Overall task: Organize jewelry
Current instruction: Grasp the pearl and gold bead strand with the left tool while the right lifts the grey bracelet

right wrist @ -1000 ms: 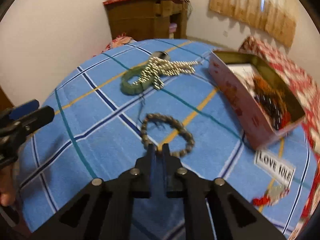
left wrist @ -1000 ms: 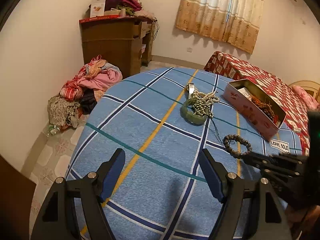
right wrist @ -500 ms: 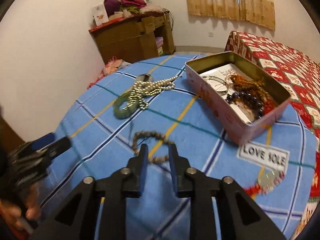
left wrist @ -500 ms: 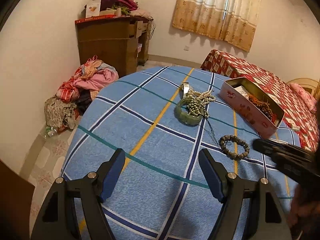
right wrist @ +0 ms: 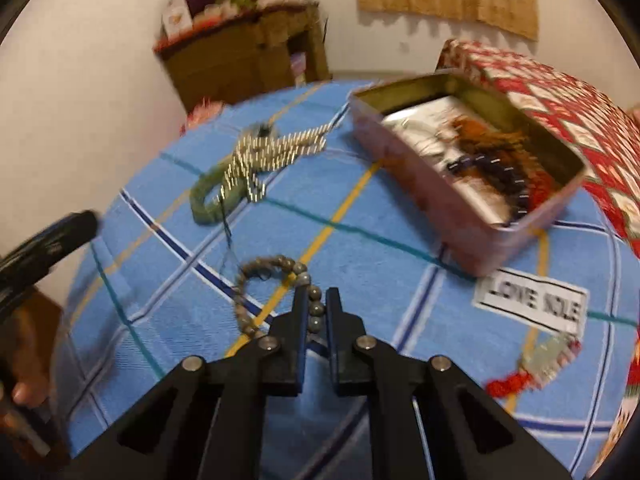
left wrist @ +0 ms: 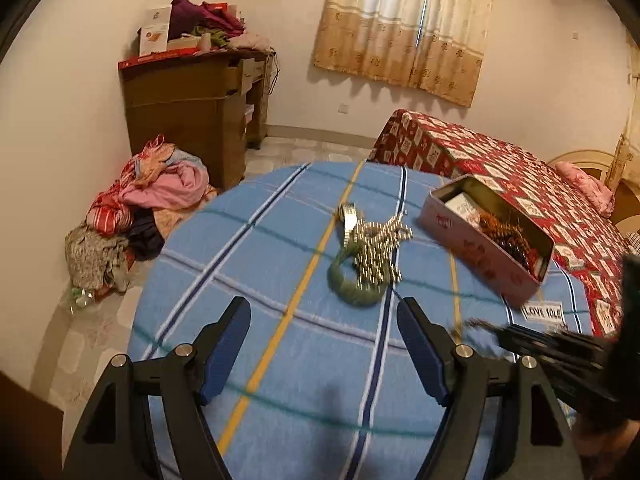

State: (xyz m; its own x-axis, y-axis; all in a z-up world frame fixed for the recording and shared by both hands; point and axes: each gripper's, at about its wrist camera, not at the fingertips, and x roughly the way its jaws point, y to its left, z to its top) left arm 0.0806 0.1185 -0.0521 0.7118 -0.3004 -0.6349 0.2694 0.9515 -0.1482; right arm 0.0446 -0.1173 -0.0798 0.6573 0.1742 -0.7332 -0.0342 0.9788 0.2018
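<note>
Bracelet beads sit pinched between your right hand-held gripper over the blue blanket, near the tin, while your left hand-held gripper hangs wide open.

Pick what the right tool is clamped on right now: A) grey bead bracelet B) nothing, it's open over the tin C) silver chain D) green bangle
A: in the right wrist view the right tool has its fingers nearly closed with beads of the bead bracelet between them, while the green bangle and silver chain lie farther off on the blanket.
</note>
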